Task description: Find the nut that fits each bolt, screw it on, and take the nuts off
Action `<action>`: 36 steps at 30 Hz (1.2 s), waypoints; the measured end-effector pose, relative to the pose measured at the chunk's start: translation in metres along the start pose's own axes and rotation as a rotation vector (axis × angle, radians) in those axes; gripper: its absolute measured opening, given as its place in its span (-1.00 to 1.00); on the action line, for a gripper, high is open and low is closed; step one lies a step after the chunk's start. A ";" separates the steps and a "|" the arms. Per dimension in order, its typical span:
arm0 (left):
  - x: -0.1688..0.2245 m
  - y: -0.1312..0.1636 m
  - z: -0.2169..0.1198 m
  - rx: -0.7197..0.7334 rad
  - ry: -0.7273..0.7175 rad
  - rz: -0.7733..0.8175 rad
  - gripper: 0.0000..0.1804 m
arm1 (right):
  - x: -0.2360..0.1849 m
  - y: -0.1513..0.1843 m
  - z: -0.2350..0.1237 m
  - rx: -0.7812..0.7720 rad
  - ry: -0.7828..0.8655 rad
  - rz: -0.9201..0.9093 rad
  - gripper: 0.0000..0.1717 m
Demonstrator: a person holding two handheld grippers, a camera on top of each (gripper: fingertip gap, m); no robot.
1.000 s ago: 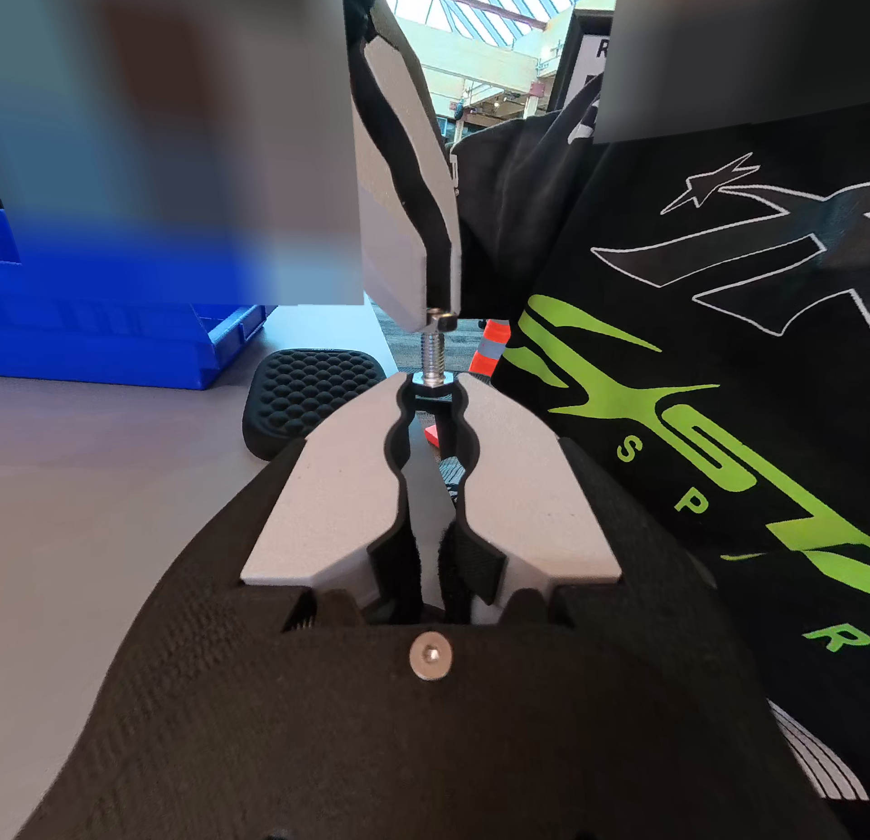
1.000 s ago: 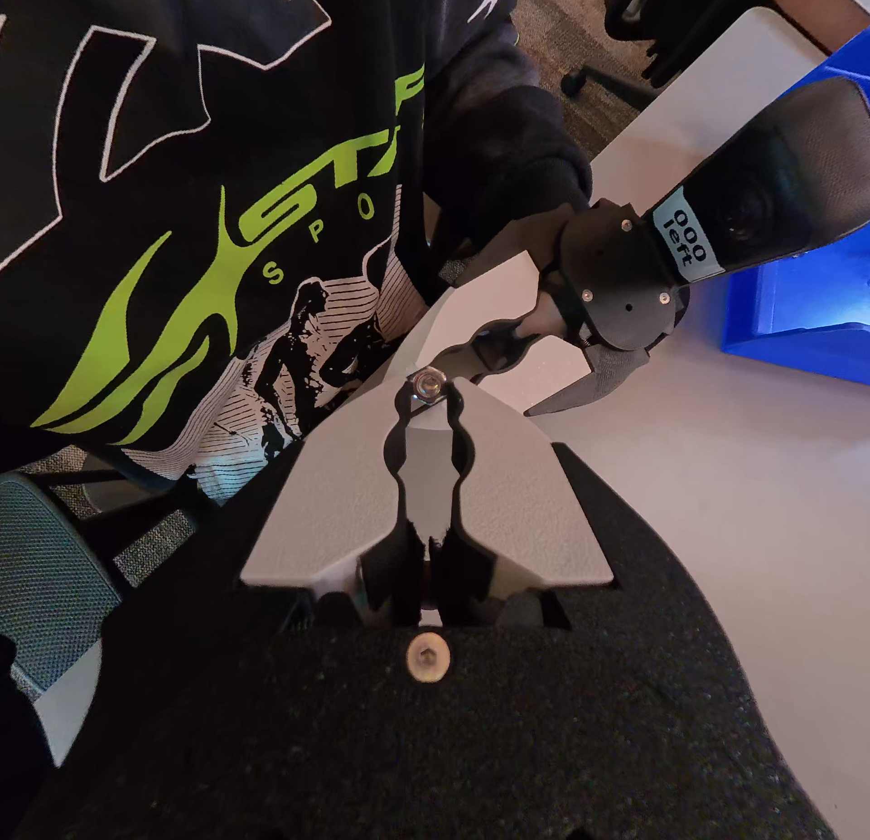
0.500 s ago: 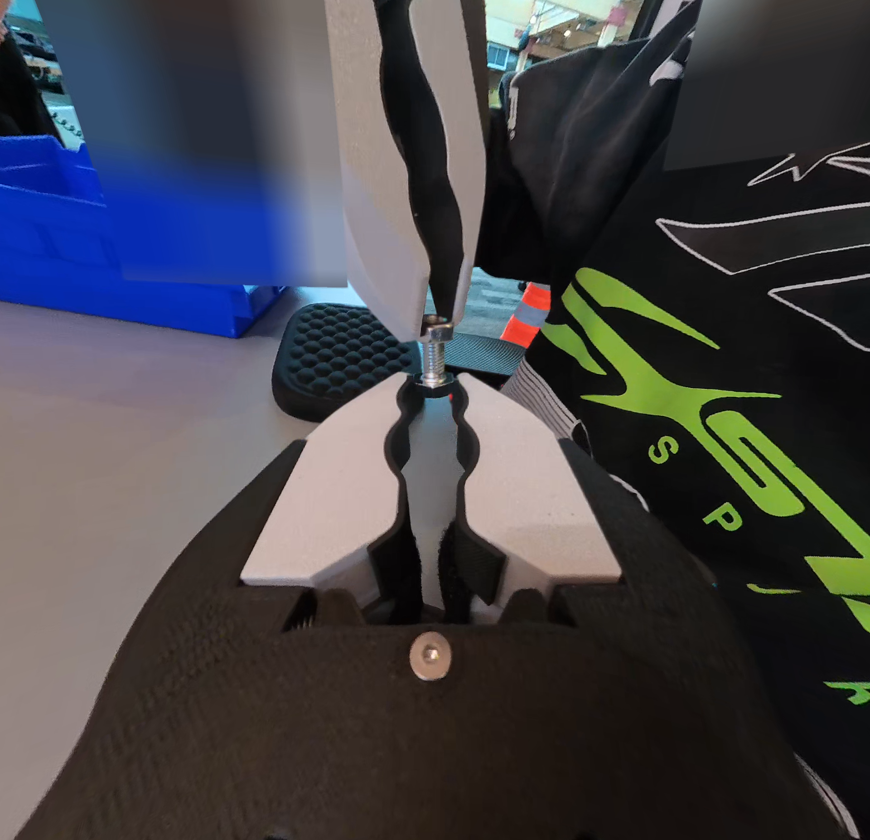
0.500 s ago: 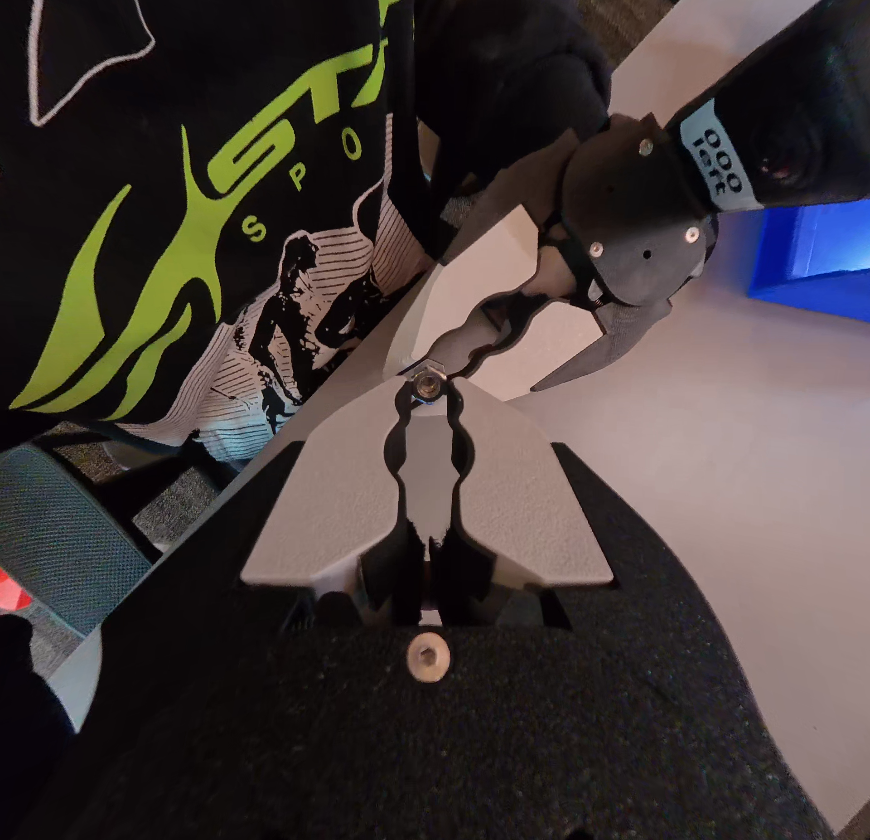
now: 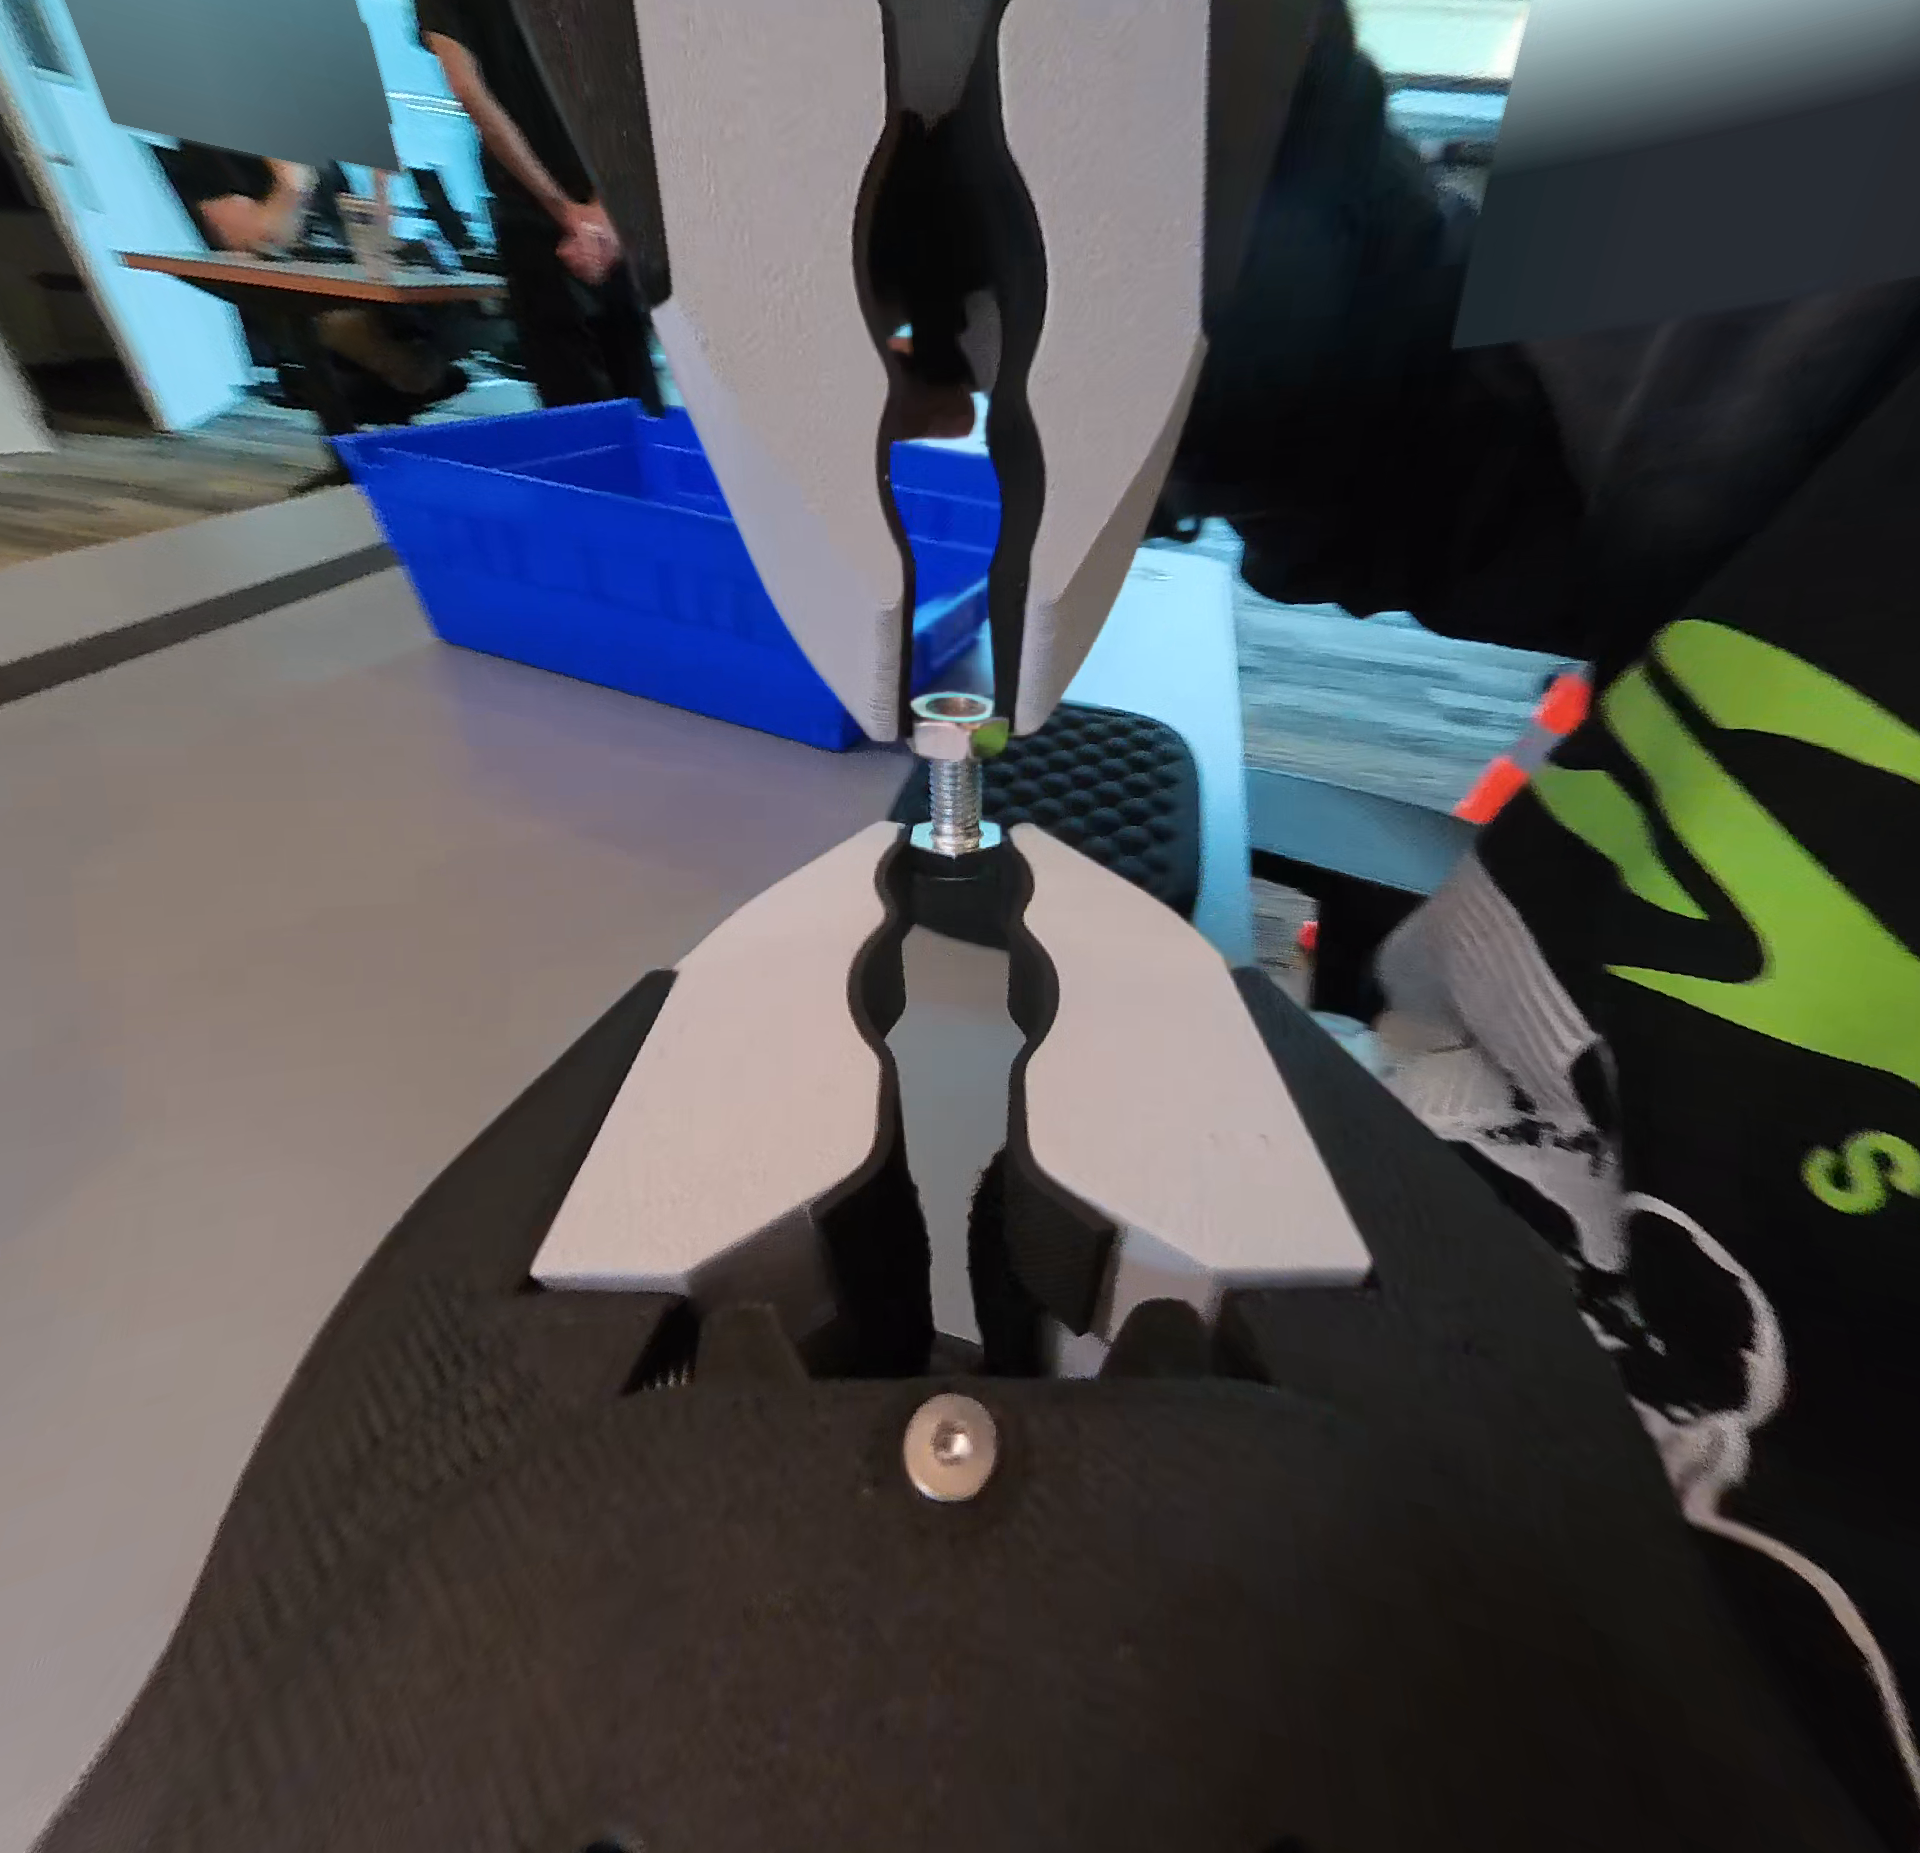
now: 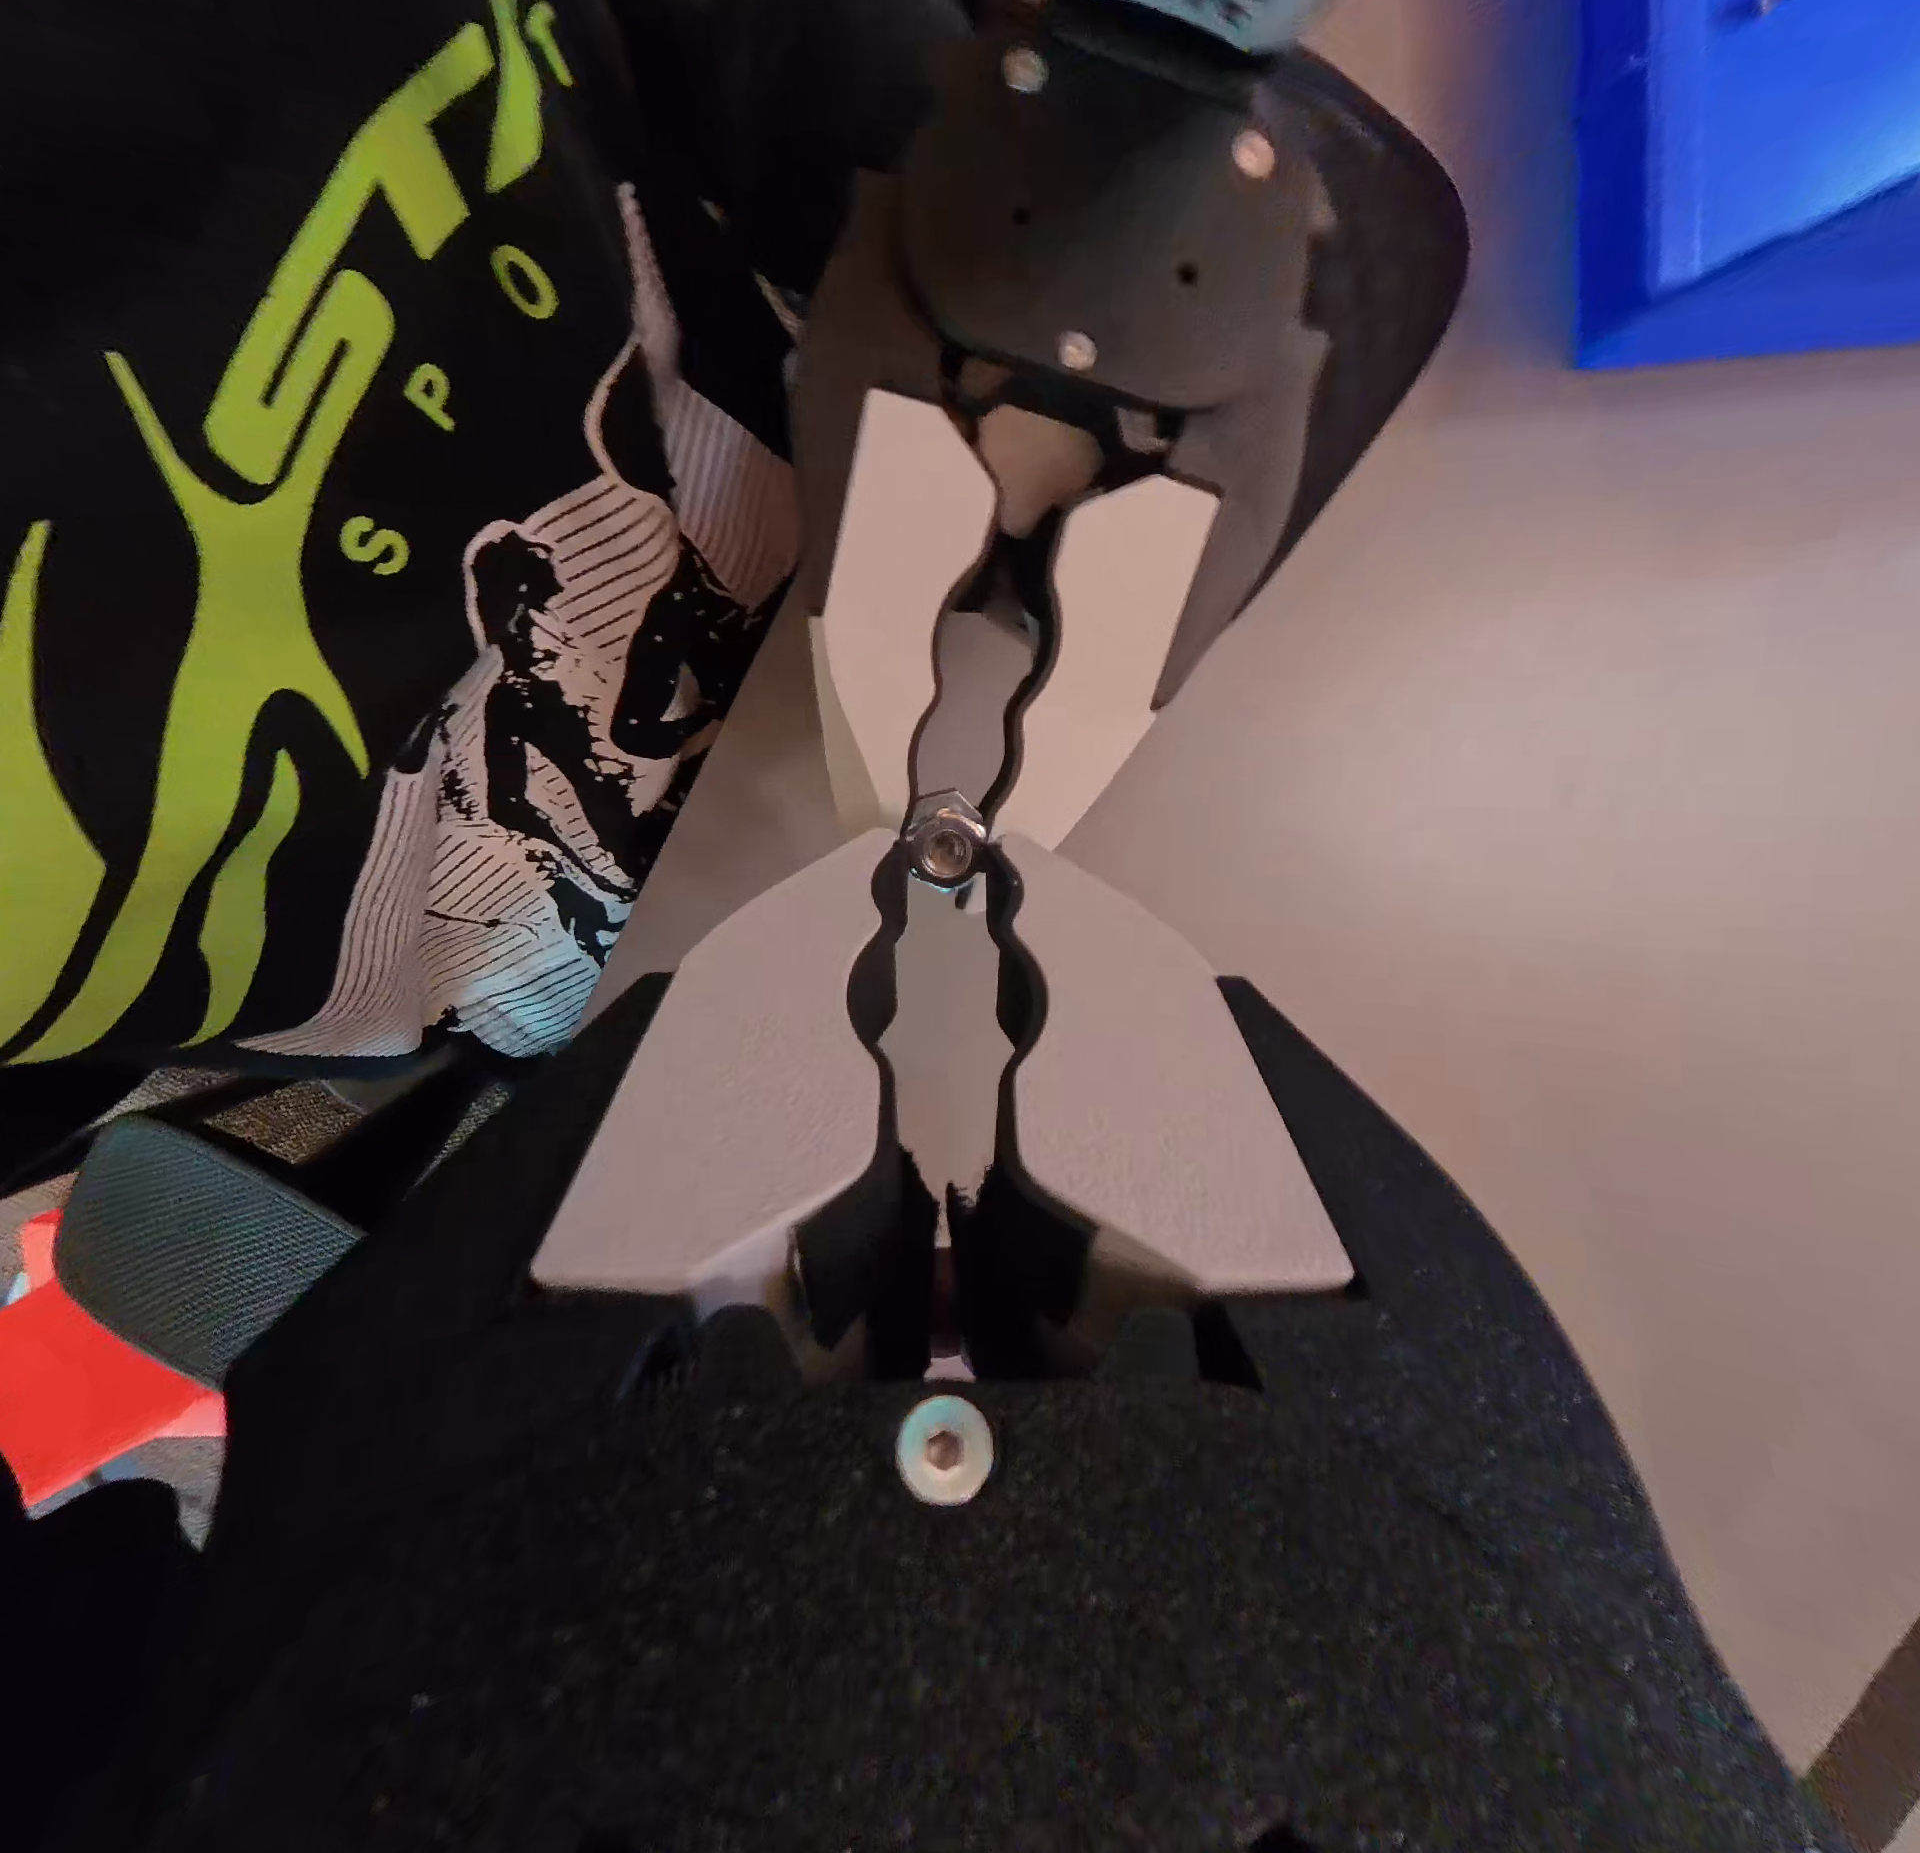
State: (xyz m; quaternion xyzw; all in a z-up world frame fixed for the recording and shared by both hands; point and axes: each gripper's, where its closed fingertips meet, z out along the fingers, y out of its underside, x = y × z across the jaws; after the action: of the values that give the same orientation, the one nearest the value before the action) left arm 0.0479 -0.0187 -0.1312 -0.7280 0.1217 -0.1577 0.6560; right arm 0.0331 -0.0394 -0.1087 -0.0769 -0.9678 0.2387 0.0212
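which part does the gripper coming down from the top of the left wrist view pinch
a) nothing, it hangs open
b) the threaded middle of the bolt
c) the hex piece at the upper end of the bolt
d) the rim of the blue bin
c: the right gripper has its fingertips closed on the hex piece at the top of the bolt, while the left gripper holds the lower hex piece.

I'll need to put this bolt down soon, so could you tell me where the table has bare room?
Bare: the grey table left of the left gripper, in front of the blue bin. Crowded: around the black pad beside the bin.
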 end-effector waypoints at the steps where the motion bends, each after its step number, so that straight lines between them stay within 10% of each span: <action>1: -0.005 0.000 0.001 -0.005 -0.054 0.015 -0.84 | 0.003 0.002 0.000 -0.015 0.016 0.027 -0.83; 8: -0.030 0.004 0.002 -0.046 -0.395 0.129 -0.84 | 0.017 0.012 0.000 -0.090 0.118 0.221 -0.83; 24: -0.029 -0.003 -0.001 0.039 -0.338 0.064 -0.84 | 0.018 0.006 -0.005 -0.035 0.156 0.233 -0.59; 33: -0.037 -0.015 -0.014 0.118 -0.250 -0.003 -0.83 | 0.032 -0.025 -0.027 1.003 0.476 0.377 -0.25; 36: -0.042 -0.014 -0.018 0.122 -0.255 -0.022 -0.83 | 0.032 -0.025 -0.021 1.101 0.527 0.379 -0.28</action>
State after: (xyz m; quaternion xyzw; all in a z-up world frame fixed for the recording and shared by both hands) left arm 0.0020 -0.0172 -0.1190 -0.7023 0.0197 -0.0782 0.7073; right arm 0.0000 -0.0469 -0.0782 -0.2807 -0.6354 0.6737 0.2521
